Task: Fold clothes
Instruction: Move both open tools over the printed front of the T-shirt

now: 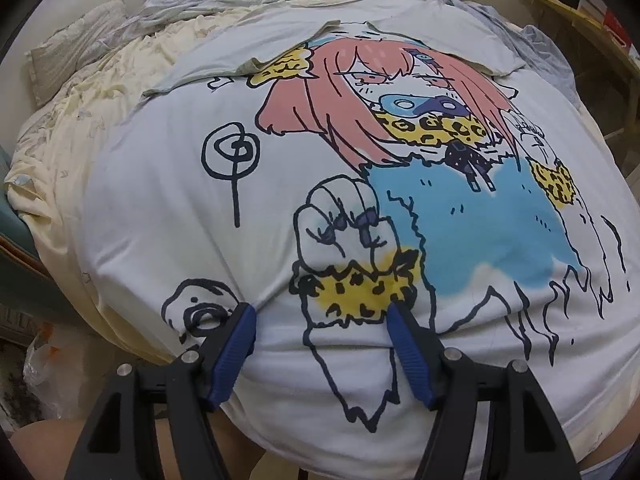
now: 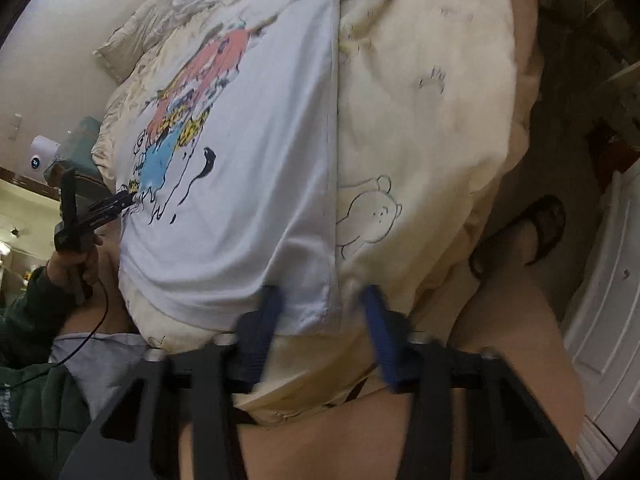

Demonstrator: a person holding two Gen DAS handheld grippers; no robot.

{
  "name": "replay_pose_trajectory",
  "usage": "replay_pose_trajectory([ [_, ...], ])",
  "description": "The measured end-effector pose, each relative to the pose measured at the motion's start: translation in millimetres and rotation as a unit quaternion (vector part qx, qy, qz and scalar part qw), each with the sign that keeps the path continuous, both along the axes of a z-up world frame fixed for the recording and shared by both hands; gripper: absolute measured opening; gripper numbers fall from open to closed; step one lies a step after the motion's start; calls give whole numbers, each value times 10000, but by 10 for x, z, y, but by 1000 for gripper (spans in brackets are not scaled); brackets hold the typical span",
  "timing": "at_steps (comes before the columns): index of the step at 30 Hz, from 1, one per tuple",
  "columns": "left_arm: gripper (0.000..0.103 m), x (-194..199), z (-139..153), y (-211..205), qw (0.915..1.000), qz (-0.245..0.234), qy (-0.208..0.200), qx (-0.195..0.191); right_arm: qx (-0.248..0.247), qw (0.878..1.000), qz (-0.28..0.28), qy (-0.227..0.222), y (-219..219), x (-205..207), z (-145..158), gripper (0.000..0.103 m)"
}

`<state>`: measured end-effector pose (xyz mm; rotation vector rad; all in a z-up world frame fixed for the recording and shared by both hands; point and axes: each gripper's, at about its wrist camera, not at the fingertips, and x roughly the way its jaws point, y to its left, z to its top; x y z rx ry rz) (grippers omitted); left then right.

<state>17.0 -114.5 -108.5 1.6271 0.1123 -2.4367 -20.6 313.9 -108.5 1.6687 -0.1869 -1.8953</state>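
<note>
Straddling blurred T-shirt (image 2: 260,200) corner, right fingers (image 2: 382,340) spread, left fingers (image 1: 236,344) spread, hem partly hidden.

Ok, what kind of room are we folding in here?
Most likely a bedroom. The printed T-shirt lies spread on a bed with a cream bear-print duvet, a rumpled pillow sits at the far end, and a wooden shelf stands beside it.

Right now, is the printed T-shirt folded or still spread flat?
Partly folded. The T-shirt lies print-up on the bed cover, but its top part is turned over the picture, hiding the head's top.
</note>
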Motion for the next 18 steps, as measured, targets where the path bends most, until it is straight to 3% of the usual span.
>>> replay_pose_trajectory([
  [1, 69, 1, 1, -4, 10000, 9, -3, -2, -17, 10000, 27, 11, -18, 23, 7, 7],
  [4, 69, 0, 3, -15, 10000, 37, -10, 24, -90, 9999, -17, 113, -18, 124, 105, 5],
  [8, 70, 2, -6, -7, 10000, 74, 7, 18, -413, 9966, -565, 424, 233, 258, 446, 4],
  [11, 69, 39, 25, 6, 9999, 83, 9, 67, -638, 9936, -832, 419, 370, 285, 580, 4],
  [18, 69, 168, 344, -568, 9925, 179, 395, 1147, -1110, 9883, -939, 455, 262, 180, 651, 4],
])
